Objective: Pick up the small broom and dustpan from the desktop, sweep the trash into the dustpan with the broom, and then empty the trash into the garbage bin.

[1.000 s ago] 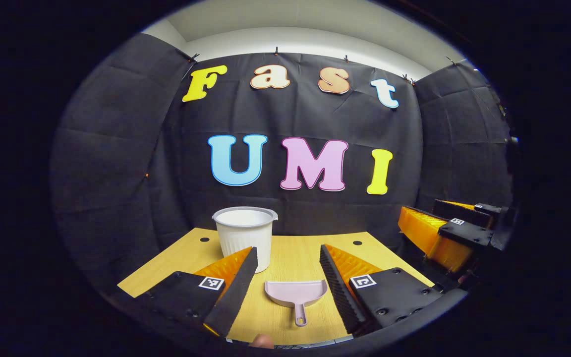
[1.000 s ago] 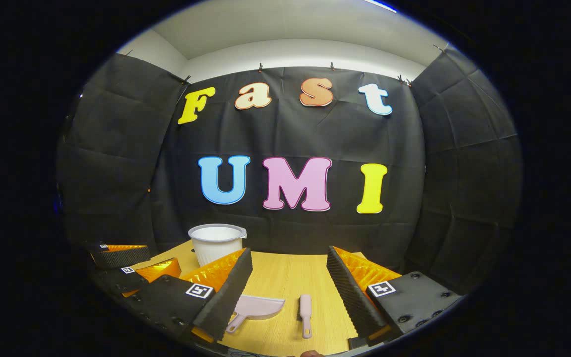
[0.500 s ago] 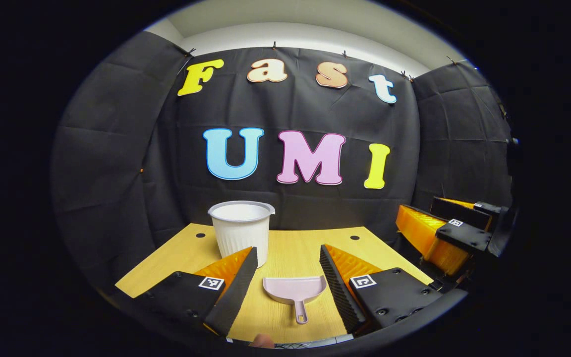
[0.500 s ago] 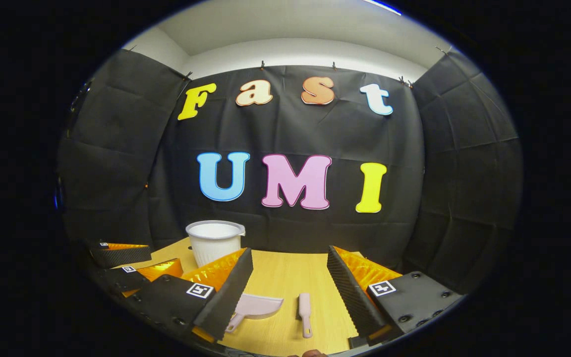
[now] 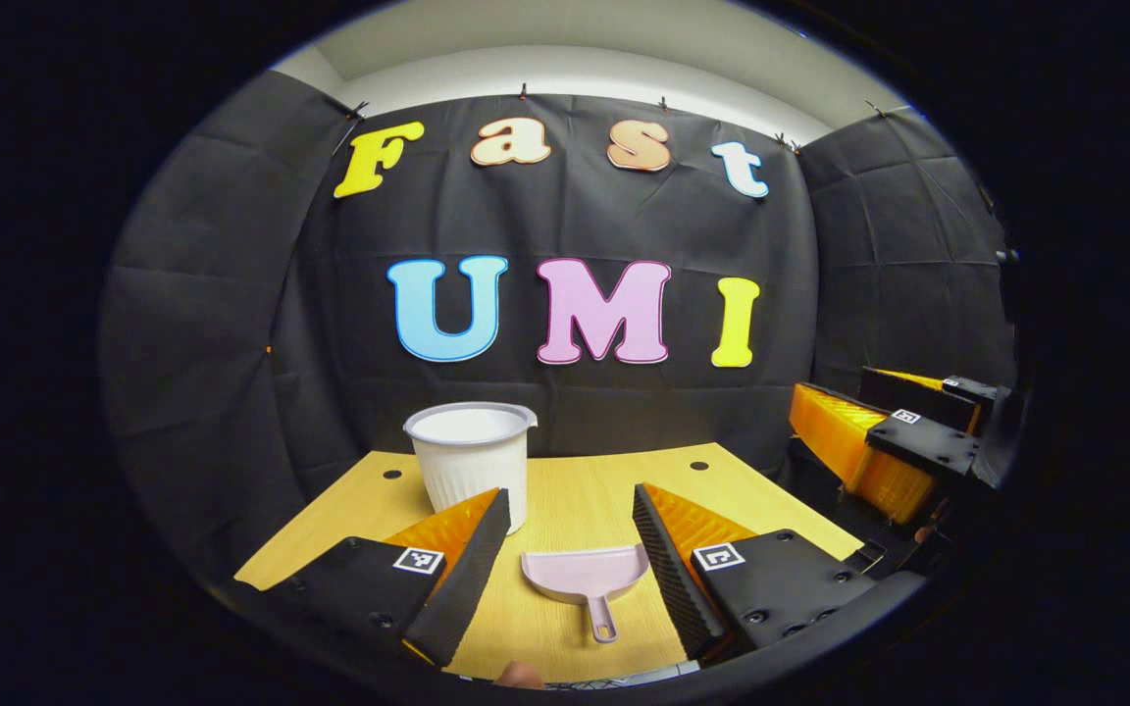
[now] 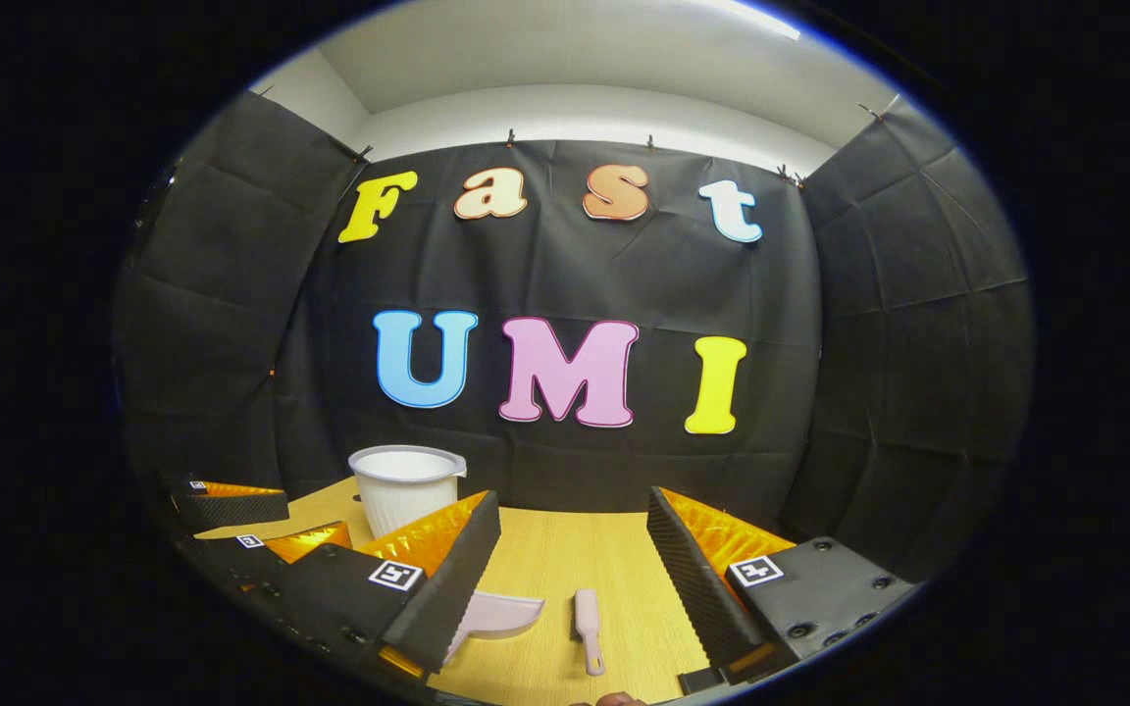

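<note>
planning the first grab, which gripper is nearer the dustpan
Left. The left gripper frames the dustpan between its open jaws. The right gripper lines up on the small broom, with the dustpan off beside its left finger.

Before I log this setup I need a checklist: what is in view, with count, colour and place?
dustpan: one, pale pink, flat on the desk, handle toward the camera.
small broom: one, pale pink, on the desk right of the dustpan.
garbage bin: one, white, upright at the desk's back left.
desk: one, light wood.
left gripper: jaws open, above the dustpan.
right gripper: jaws open, above the broom.
</note>
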`<state>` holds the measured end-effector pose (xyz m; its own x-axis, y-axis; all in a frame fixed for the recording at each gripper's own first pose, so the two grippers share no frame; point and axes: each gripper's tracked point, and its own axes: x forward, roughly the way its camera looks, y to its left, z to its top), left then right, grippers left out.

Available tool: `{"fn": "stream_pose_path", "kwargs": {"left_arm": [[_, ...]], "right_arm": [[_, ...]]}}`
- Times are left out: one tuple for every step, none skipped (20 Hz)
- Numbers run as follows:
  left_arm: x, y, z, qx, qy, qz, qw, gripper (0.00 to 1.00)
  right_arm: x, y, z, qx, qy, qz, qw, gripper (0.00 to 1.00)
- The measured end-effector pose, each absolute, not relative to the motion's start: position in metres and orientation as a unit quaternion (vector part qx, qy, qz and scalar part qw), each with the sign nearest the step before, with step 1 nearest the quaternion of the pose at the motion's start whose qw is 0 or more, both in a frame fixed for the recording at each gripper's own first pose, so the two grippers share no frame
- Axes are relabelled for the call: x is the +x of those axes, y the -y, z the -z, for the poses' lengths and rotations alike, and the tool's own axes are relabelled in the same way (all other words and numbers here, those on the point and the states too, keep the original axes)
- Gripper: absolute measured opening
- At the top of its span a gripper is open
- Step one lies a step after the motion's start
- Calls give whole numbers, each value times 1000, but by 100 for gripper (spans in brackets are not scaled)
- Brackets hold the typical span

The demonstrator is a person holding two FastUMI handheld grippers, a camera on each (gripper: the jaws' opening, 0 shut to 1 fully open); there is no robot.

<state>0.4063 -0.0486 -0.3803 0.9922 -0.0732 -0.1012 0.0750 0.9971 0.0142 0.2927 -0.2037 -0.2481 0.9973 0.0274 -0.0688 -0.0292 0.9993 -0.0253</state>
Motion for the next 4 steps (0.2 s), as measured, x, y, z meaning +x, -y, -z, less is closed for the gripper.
{"fn": "stream_pose_path", "kwargs": {"left_arm": [[409,47,383,3,-55,35,998,75],[410,46,387,-3,-61,34,998,75],[411,45,388,-9,-66,32,997,75],[413,43,389,-15,-68,31,997,75]], "right_arm": [[293,203,250,-12,-37,-14,999,89],[292,203,250,-11,-37,-13,999,90],[292,203,249,-10,-37,-12,999,90],[292,202,250,-7,-37,-12,999,90]]}}
